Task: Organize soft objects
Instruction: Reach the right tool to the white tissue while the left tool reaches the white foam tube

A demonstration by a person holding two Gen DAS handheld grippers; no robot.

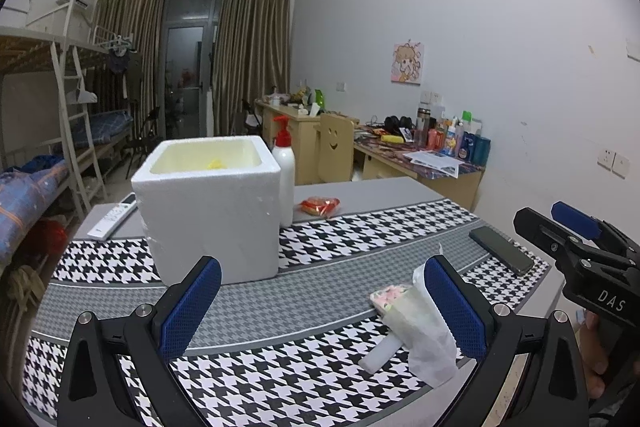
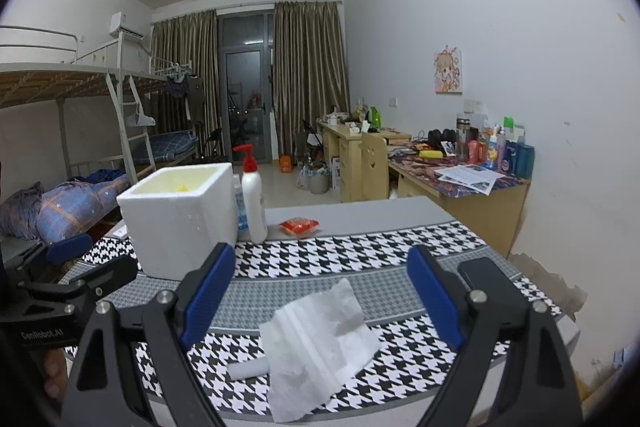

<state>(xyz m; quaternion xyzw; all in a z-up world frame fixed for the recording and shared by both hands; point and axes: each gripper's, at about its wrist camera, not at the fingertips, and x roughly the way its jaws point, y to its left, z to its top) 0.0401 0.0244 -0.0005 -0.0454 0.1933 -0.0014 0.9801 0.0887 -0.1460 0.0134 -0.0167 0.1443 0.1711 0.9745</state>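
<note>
The right gripper, black-framed with blue ribbed pads, stood with its jaws spread wide and nothing between the pads. Directly below it lay a crumpled white tissue sheet, draped over a small white cylinder whose end stuck out to the left, both resting on the black-and-white houndstooth table cloth. The left gripper, of the same build, also stood wide open and empty; in its view the tissue lay just inside its right pad, beside a small pink-and-white floral packet.

White lettering reading "DAS" showed on the right gripper's body in the left wrist view, and "GenRobot.AI", as far as it could be read, on the left gripper's body in the right wrist view. A hand held the right gripper's grip at the picture's edge.

Farther back on the cloth stood an open white foam box, with something small and yellow visible inside against its cream inner wall; the rest of its inside was hidden. Just beside the box stood a white pump bottle with a red top, its label unreadable. A red crinkled snack packet lay near the bottle on the grey table, a dark phone lay on the cloth to the right, and a white remote control lay left of the box.
</note>
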